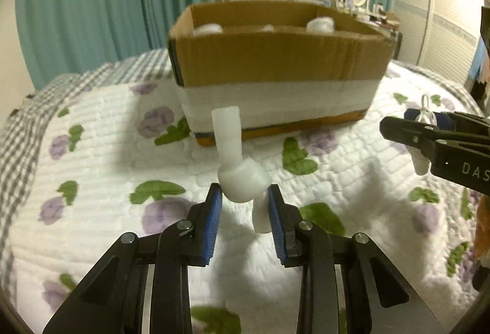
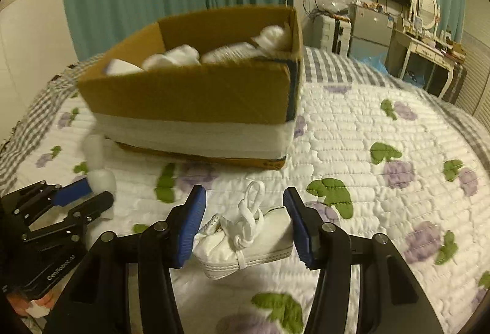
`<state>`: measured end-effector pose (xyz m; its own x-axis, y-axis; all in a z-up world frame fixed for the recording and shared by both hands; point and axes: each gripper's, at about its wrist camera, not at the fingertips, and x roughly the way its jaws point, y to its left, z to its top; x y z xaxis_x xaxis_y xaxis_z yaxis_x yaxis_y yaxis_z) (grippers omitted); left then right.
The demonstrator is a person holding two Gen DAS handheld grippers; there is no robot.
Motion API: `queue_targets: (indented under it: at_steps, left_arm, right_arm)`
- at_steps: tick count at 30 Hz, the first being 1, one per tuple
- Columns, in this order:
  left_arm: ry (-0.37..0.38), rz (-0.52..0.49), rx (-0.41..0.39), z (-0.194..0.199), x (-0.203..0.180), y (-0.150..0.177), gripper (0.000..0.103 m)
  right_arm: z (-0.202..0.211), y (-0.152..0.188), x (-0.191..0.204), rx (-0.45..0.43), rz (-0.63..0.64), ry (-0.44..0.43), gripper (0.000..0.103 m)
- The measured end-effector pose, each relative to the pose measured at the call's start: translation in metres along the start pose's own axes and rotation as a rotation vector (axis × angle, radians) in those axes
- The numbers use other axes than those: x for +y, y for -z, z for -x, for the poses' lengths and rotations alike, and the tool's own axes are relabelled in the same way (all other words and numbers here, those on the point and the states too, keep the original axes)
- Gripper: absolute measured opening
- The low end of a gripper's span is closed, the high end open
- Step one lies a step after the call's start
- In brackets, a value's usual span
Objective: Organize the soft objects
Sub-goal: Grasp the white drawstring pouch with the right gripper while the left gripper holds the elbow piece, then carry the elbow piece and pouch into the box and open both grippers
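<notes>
Carrying two soft items toward the box (image 1: pixel 275 58), which stands on the quilt (image 1: pixel 92 150) far of both grippers and already holds white pieces. Left gripper (image 1: pixel 245 199): jaws clenched on a white foam piece (image 1: pixel 242 177), held near the box's near wall. Right gripper (image 2: pixel 245 208): jaws around a small white shoe (image 2: pixel 245 245); contact looks likely, but I cannot tell. Next move, by judgement: lift each over the rim, then release. Writing: "DAS" on the right gripper, "GenRobot" on the left.
</notes>
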<state>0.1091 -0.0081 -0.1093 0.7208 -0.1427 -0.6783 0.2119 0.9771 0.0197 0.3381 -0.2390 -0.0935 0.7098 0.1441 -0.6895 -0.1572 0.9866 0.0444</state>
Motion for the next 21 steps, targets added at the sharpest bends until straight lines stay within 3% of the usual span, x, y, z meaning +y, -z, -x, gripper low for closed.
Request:
queue_targets:
  at_steps: [13,18,21]
  left_arm:
    - [0.028,-0.03,-0.179,0.093,-0.006,-0.06,0.029]
    - [0.023,-0.053,-0.251,0.113,-0.008,-0.095,0.029]
    - [0.019,-0.048,-0.266,0.112,-0.005,-0.119,0.029]
  right_arm:
    - [0.124,-0.036,0.031,-0.173,0.082,-0.027,0.053]
    - [0.19,-0.013,0.1,-0.241,0.108,-0.037,0.053]
    - [0.215,-0.018,0.128,-0.286,0.131,-0.029,0.053]
